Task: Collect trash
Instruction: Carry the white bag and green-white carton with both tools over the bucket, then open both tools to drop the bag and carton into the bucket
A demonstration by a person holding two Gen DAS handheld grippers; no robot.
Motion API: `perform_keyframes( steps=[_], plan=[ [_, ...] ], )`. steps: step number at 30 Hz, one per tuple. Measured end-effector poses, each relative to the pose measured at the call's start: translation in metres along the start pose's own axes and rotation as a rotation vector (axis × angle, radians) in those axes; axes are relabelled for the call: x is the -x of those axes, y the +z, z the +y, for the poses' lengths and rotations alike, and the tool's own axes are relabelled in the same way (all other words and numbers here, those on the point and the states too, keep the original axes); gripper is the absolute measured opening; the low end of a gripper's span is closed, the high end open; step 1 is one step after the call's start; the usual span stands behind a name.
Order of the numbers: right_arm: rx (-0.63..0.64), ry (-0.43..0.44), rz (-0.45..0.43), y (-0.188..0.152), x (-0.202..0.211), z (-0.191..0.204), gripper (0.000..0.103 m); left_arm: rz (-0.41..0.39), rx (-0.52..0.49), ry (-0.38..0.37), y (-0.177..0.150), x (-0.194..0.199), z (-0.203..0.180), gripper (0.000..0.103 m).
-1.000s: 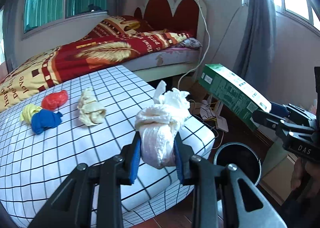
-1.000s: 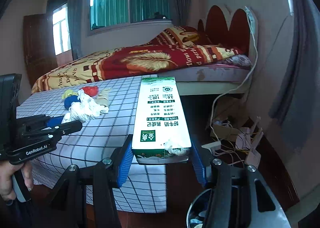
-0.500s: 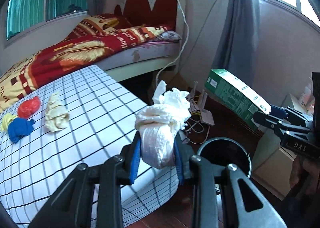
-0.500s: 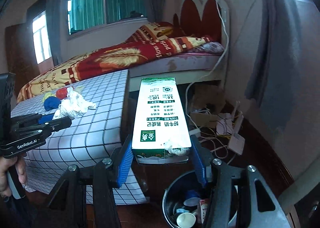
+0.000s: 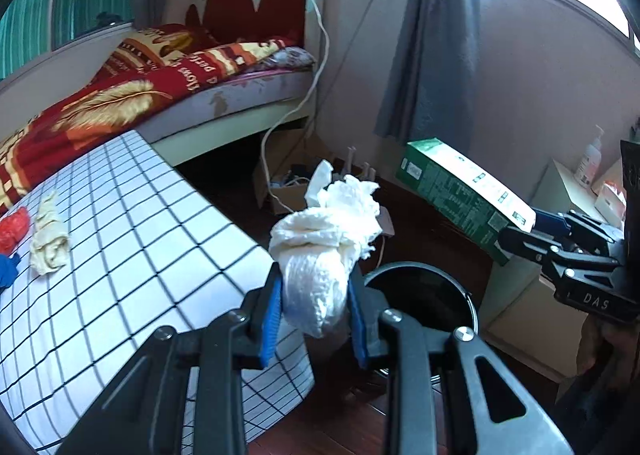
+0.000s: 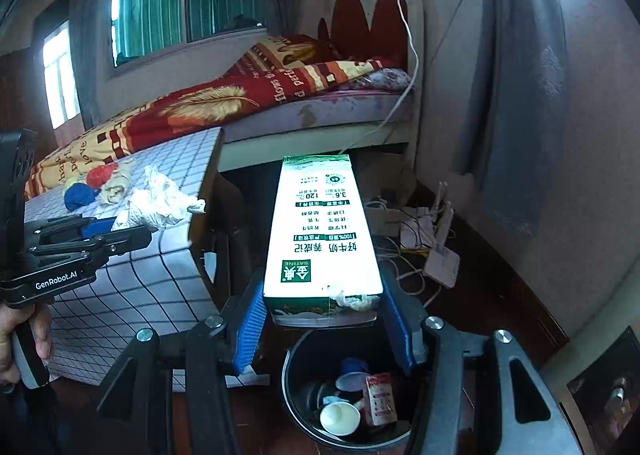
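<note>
Only the right wrist view shows cups inside the bin [image 6: 304, 407]. The right gripper [image 6: 324, 319] clamps the milk carton [image 6: 322, 231], long axis pointing away toward the bed; the left gripper [image 5: 314, 313] squeezes a tissue wad [image 5: 320, 251]

Surface: I see a grid-patterned tablecloth [image 5: 132, 239] | On it: red wad [image 5: 14, 224], blue wad [image 5: 6, 270], cream wad [image 5: 49, 243] | Floor [image 5: 344, 419]: black bin [image 6: 348, 395].

Left gripper [image 5: 314, 313] clamps white tissue wad [image 5: 324, 251]; black bin [image 5: 424, 295] just beyond.
</note>
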State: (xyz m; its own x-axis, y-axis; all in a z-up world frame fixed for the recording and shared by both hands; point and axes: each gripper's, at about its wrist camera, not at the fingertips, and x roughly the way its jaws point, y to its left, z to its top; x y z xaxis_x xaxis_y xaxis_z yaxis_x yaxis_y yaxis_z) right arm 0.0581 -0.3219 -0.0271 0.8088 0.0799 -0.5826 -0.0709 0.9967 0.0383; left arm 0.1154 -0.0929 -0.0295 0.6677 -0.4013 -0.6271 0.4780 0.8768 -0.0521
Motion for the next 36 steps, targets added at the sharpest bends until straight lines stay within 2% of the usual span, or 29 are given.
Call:
perform_keyframes(
  steps=[10,21,31,32,33,34,35,36],
  plan=[
    [-0.023,-0.038,0.055,-0.026,-0.002,-0.029,0.056,0.071,-0.041,-0.095,-0.008,-0.041,-0.039,0.031],
    [-0.008,-0.06,0.18,-0.064,-0.027,-0.053,0.056,0.191,-0.084,-0.158,-0.028,-0.092,-0.071,0.031],
    [-0.017,0.007,0.336,-0.097,-0.077,-0.079,0.056,0.327,-0.09,-0.227,-0.041,-0.146,-0.086,0.032],
    [-0.008,0.008,0.37,-0.102,-0.086,-0.081,0.056,0.34,-0.091,-0.234,-0.043,-0.152,-0.088,0.039],
    [0.003,-0.016,0.392,-0.107,-0.093,-0.083,0.06,0.348,-0.091,-0.213,-0.046,-0.156,-0.088,0.06],
    [-0.001,-0.046,0.413,-0.113,-0.1,-0.087,0.077,0.354,-0.09,-0.189,-0.048,-0.159,-0.087,0.072],
    [-0.02,-0.059,0.435,-0.119,-0.104,-0.093,0.083,0.356,-0.086,-0.169,-0.05,-0.16,-0.086,0.086],
    [-0.029,-0.076,0.448,-0.122,-0.107,-0.097,0.084,0.362,-0.084,-0.144,-0.052,-0.161,-0.084,0.092]
  ],
)
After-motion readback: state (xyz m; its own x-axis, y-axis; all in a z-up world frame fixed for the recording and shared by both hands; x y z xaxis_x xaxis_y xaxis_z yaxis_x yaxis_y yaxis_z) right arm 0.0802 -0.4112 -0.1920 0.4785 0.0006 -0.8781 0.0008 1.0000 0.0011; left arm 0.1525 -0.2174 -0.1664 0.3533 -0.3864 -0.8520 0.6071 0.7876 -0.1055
